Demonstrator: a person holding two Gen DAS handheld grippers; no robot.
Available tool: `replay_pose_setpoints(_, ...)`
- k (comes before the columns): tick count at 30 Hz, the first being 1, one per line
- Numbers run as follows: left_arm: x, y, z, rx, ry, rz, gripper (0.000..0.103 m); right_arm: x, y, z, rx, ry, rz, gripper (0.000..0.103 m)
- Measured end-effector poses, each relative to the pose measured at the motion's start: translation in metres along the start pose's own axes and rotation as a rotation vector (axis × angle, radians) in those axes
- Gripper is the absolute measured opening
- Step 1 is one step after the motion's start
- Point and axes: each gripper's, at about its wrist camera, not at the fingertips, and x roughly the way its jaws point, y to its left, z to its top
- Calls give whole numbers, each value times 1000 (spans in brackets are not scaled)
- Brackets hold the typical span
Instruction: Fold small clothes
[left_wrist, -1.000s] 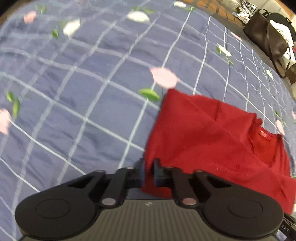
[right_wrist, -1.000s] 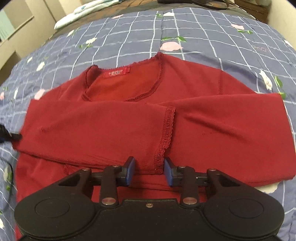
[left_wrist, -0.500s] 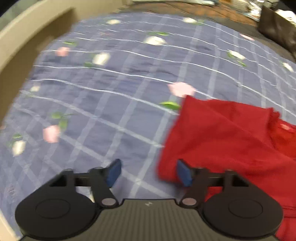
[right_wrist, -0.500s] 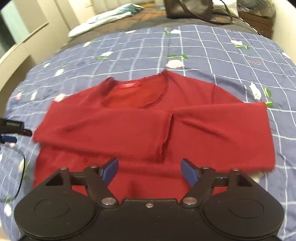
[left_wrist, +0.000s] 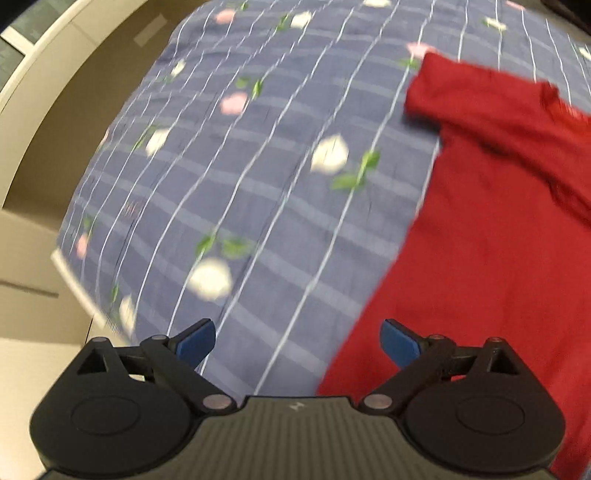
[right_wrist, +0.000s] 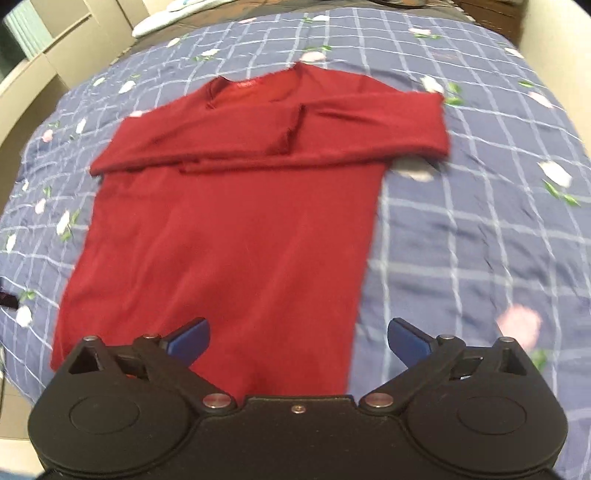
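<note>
A red long-sleeved top (right_wrist: 229, 225) lies flat on the bed, neckline away from me, both sleeves folded across the chest so the cuffs meet near the middle. In the left wrist view the same red top (left_wrist: 491, 229) fills the right side, its folded sleeve end at the upper right. My left gripper (left_wrist: 297, 343) is open above the top's left side edge, holding nothing. My right gripper (right_wrist: 297, 341) is open above the lower right hem, holding nothing.
The blue checked bedspread (right_wrist: 461, 229) with pink and white flowers surrounds the top. The bed's edge and a beige wall (left_wrist: 55, 122) lie to the left. A pale bundle of fabric (right_wrist: 173, 22) sits at the far end of the bed.
Both grippers let go of the sleeves, opened wide and pulled back toward the hem end. The left one also swung left toward the bed's edge.
</note>
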Motion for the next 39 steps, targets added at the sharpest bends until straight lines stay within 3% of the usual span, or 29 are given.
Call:
replay_pose_setpoints(5, -27, 24, -49, 15, -7, -89, 101, -17, 8, -51, -33, -4, -102, 102)
replay_pose_setpoints(11, -52, 61, -98, 76, -126, -173, 102, -32, 38, -115, -68, 20, -226, 102)
replay_pose_setpoints(14, -55, 84, -124, 76, -156, -198, 102, -45, 59, -150, -74, -1, -228, 102)
replay_pose_setpoints(18, -48, 105, -150, 102, -132, -220, 102, -66, 85, -187, -162, -21, -228, 102)
replay_pose_setpoints(24, -53, 126, -166, 121, -167, -203, 102, -92, 88, -200, -137, -84, -290, 102)
replay_pose_setpoints(32, -56, 128, -173, 137, -182, -231, 102, -88, 91, -219, -167, -44, -287, 102)
replay_pose_setpoints(39, -49, 111, -181, 197, -159, -209, 102, -75, 86, -230, -167, -6, -288, 102)
